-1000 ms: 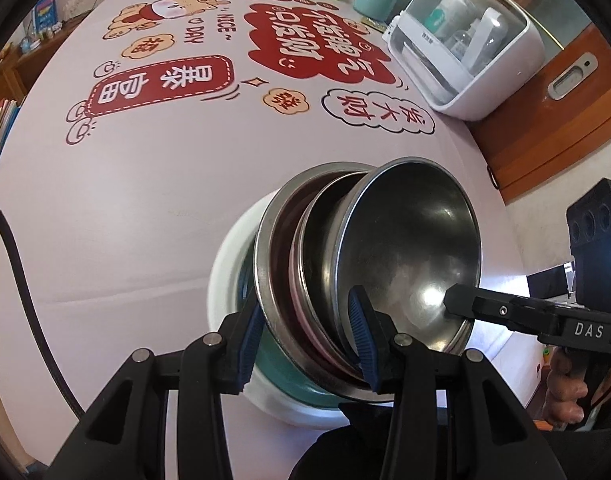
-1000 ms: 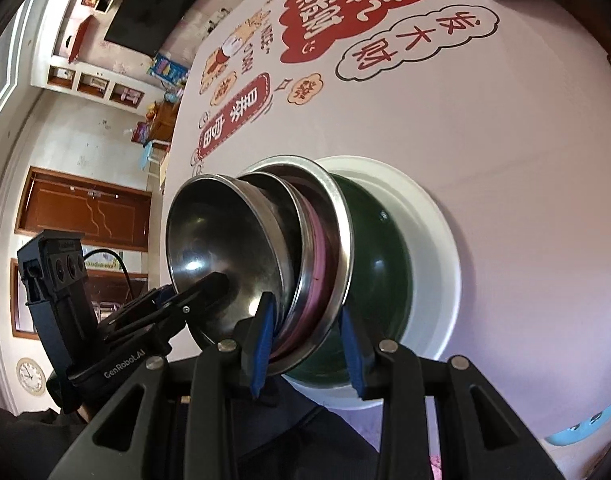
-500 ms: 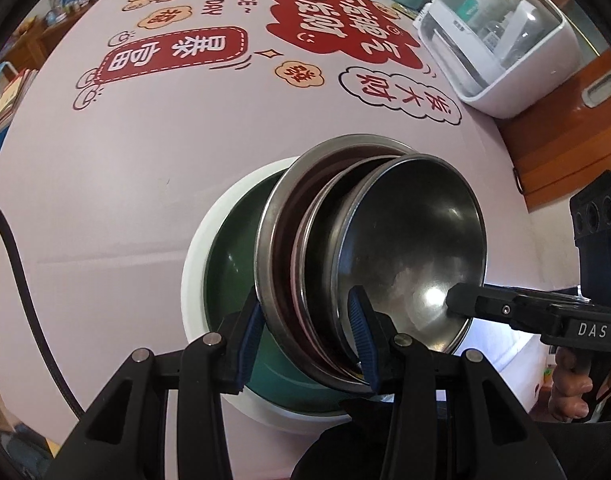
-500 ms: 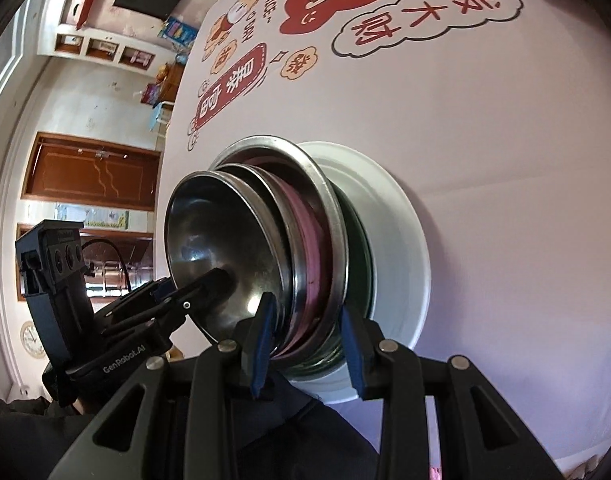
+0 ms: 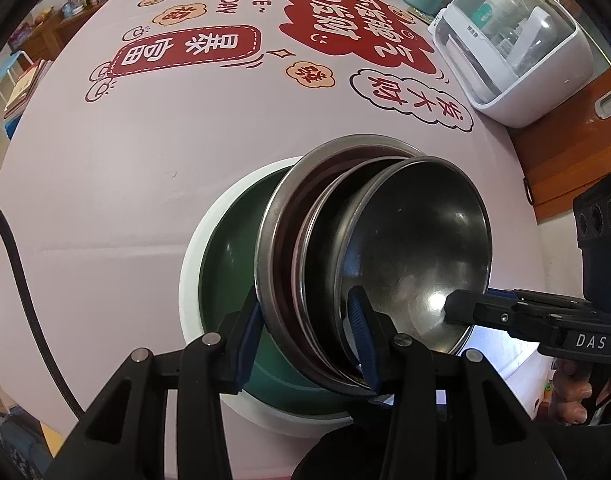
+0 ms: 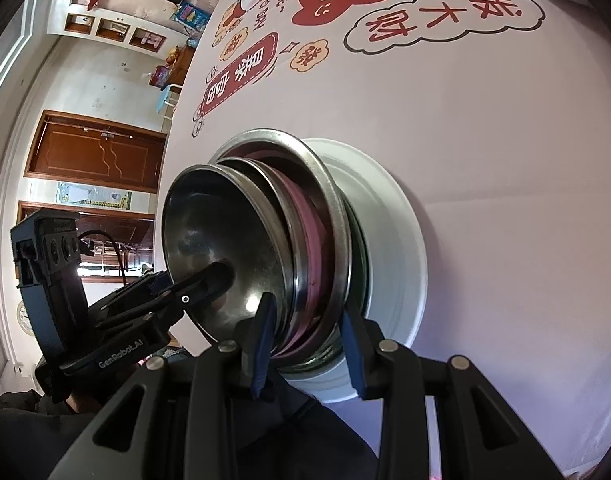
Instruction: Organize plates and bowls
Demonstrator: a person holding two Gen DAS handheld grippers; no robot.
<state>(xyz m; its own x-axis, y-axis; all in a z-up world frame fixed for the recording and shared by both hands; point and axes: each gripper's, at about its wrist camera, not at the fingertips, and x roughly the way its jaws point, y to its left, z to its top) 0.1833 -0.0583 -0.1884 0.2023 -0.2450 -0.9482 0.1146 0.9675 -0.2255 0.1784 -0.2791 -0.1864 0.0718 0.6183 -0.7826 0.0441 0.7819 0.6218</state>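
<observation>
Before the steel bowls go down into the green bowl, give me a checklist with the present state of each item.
1. Left gripper clamped on steel bowls' rims: ok.
2. Right gripper clamped on the opposite side: ok.
3. Steel bowls nested: ok.
4. Stack over green bowl: ok, tilted.
5. Green bowl sits on white plate: ok.
6. Stack already touching green bowl: cannot tell.

I can't see where the green bowl (image 5: 229, 264) meets the white plate (image 5: 193, 264); the steel bowls (image 5: 417, 248) hide most of it.
</observation>
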